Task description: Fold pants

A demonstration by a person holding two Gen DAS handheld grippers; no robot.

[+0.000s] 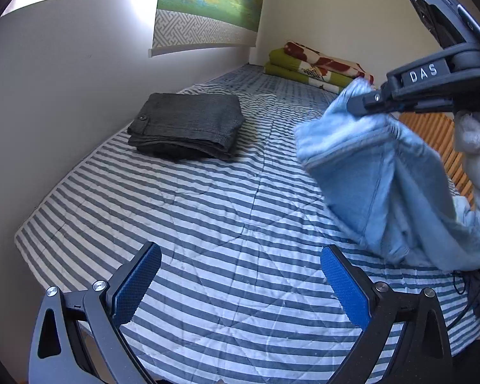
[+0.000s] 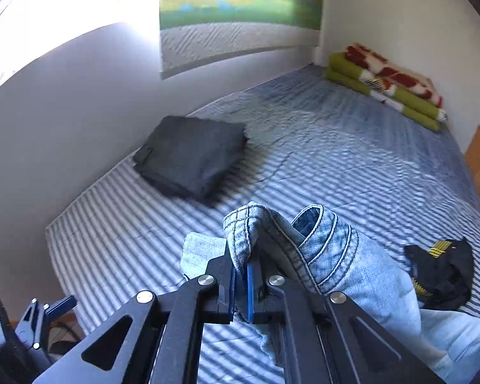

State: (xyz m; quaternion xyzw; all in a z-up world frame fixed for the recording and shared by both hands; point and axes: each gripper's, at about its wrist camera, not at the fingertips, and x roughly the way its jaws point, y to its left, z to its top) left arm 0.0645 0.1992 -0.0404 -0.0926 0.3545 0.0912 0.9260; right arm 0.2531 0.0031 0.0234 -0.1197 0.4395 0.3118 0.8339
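Light blue jeans (image 1: 384,179) hang bunched in the air at the right of the left wrist view, pinched at the top by my right gripper (image 1: 368,100). In the right wrist view that gripper (image 2: 241,275) is shut on the jeans' stitched waistband (image 2: 323,249), and the denim drapes down to the right. My left gripper (image 1: 240,272) hovers open over the striped bed cover (image 1: 208,211), left of the jeans, with nothing between its blue pads (image 1: 137,288). The lower legs of the jeans are out of sight.
Folded dark grey pants (image 1: 188,128) lie by the wall on the bed (image 2: 336,160). A folded green and red blanket (image 1: 316,67) sits at the far corner. A black garment with gold trim (image 2: 441,272) lies at the bed's right side. A wooden slatted frame (image 1: 432,131) borders the right.
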